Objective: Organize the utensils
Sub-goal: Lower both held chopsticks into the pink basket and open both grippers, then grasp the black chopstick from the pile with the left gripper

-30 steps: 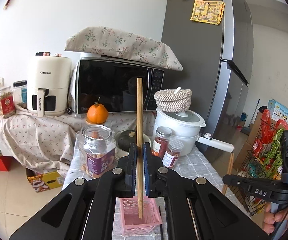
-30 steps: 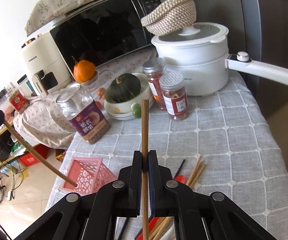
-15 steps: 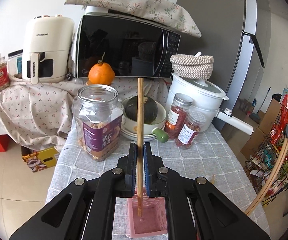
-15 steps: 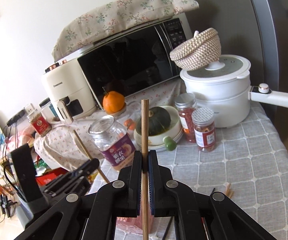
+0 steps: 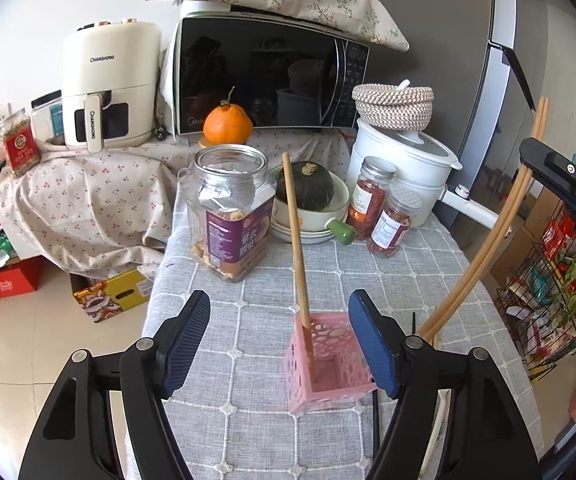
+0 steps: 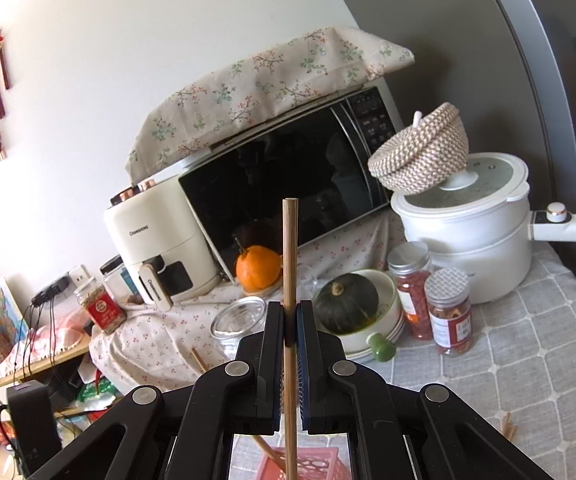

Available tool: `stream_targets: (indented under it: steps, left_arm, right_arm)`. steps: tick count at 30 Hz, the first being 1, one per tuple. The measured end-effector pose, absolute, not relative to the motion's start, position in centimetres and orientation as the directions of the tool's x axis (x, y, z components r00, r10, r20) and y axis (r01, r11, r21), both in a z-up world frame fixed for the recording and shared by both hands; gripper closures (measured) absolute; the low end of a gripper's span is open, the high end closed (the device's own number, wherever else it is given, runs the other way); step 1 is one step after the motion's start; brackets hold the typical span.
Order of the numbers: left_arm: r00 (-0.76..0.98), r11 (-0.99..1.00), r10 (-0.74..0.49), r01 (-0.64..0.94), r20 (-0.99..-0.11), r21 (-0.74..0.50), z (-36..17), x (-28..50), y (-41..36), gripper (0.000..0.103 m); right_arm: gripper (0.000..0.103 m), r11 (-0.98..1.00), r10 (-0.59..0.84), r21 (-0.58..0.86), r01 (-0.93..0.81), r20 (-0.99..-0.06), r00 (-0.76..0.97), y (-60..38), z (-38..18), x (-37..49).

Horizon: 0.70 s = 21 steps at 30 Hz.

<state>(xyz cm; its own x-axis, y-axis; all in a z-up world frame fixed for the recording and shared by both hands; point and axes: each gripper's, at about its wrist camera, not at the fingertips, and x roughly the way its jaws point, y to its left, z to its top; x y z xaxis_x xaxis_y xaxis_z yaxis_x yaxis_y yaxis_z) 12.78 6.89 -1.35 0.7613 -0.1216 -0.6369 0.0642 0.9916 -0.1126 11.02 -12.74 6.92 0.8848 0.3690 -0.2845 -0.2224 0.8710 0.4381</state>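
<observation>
Left tool: jaws spread wide, holding nothing.
Chopstick: leaning inside pink basket on bench.
Right tool: clamped on second chopstick — upright above basket.

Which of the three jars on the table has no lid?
The big jar with the purple label: its mouth is open, foil seal torn. The two small jars have lids.

Black linkages, silver screws, blue ribbed fingers
</observation>
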Motion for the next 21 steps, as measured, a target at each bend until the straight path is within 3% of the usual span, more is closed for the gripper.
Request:
stream_targets:
  steps: [7,17,18,21]
  left_arm:
    - [0.706,0.995,-0.104,0.078,-0.7,-0.069,-3.5,11.9,8.0,0.026]
    - [0.674,0.994,-0.103,0.1,-0.732,-0.047,-4.3,11.8,7.6,0.026]
    - [0.672,0.994,-0.101,0.101,-0.734,-0.045,-4.3,11.8,7.5,0.026]
    - [0.661,0.993,-0.102,0.106,-0.743,-0.043,-4.4,11.8,7.3,0.026]
  right_arm:
    - [0.098,0.918,0.303,0.355,-0.174,-0.349,0.887,-10.9,3.7,13.2]
    - [0.096,0.929,0.332,0.314,-0.196,-0.469,0.819,-8.3,-0.1,15.0]
    - [0.09,0.93,0.331,0.31,-0.197,-0.477,0.814,-8.3,-0.1,15.0]
    - [0.06,0.923,0.348,0.327,-0.204,-0.479,0.806,-9.0,0.4,14.5]
